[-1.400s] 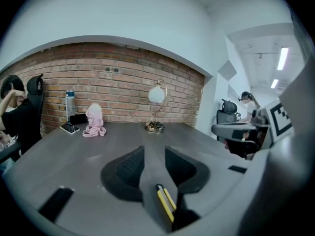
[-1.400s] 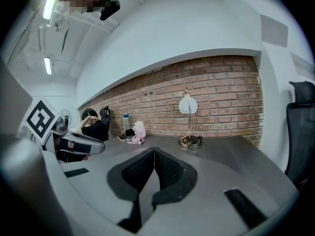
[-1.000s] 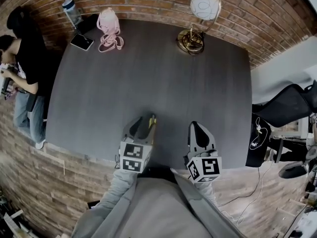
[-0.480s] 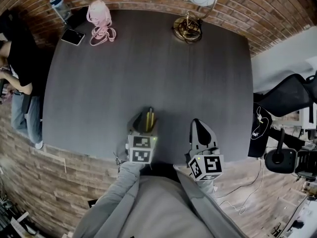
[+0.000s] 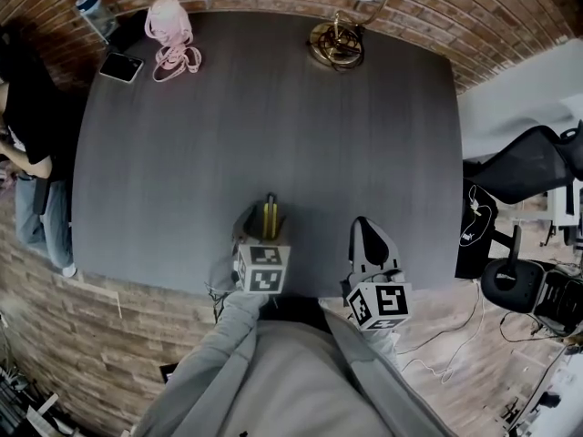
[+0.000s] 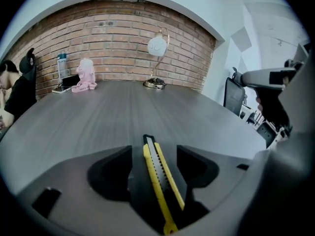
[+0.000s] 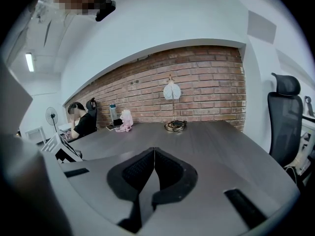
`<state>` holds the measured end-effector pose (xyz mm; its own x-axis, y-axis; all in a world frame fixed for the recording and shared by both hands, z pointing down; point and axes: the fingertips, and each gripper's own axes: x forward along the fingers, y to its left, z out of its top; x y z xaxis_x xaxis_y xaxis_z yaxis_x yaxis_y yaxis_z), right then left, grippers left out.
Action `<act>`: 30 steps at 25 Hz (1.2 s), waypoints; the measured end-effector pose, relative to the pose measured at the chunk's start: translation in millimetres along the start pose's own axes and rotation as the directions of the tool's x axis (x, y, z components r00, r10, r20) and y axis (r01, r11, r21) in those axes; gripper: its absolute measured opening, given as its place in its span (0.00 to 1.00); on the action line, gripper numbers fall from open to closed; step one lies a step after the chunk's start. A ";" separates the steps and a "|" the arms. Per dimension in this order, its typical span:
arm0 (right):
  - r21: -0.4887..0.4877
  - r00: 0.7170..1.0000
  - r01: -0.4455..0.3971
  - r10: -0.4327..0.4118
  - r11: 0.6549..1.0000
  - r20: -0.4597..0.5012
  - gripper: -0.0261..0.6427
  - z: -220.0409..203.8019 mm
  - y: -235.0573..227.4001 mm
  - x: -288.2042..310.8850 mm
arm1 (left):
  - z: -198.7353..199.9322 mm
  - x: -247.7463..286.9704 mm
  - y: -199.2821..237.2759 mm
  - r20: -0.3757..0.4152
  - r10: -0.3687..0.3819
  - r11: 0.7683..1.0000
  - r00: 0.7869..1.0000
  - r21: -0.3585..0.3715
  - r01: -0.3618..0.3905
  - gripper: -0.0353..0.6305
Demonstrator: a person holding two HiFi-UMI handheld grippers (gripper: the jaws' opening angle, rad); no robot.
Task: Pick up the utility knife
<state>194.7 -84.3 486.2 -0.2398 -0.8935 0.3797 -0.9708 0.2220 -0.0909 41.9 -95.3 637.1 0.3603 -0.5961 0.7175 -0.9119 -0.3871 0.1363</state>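
The utility knife [image 5: 270, 217], yellow with a black slider, lies lengthwise between the jaws of my left gripper [image 5: 265, 215], near the front edge of the dark grey table [image 5: 273, 126]. In the left gripper view the knife [image 6: 156, 176] runs down the middle of the gap in my left gripper [image 6: 154, 151], with bare space on both sides. Those jaws are opening and their pads do not press the knife. My right gripper [image 5: 362, 228] hovers to the right of it. In the right gripper view my right gripper [image 7: 154, 154] is shut on nothing.
At the table's far edge stands a brass lamp with a white globe [image 5: 339, 35]. A pink bundle [image 5: 168, 30], a phone [image 5: 120, 66] and a bottle [image 5: 91, 5] sit at the far left corner. A person [image 5: 23, 107] stands at the left, an office chair [image 5: 528, 176] at the right.
My left gripper has come down toward the table and its jaws have spread. The knife, earlier against the right jaw, now lies free in the middle. The right gripper has barely moved.
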 end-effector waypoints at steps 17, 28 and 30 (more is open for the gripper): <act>0.003 1.000 0.014 -0.014 1.000 -0.015 0.07 -6.4 -3.4 -3.0 | -10.0 7.5 5.6 -0.012 0.067 0.997 0.998 0.040 -0.067 0.43; 0.003 1.000 0.017 -0.017 1.000 -0.013 0.07 -6.5 -4.8 -5.9 | -9.5 5.6 14.2 -0.012 0.091 0.996 0.996 0.011 -0.091 0.34; 0.003 1.000 0.017 -0.017 1.000 -0.011 0.07 -5.7 -5.9 -5.9 | -9.1 5.4 15.1 -0.015 0.090 0.996 0.996 0.003 -0.090 0.32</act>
<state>201.9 -78.1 489.7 -0.2228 -0.8927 0.3916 -0.9749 0.2050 -0.0873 28.3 -97.9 649.3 0.2741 -0.6176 0.7372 -0.9400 -0.3341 0.0697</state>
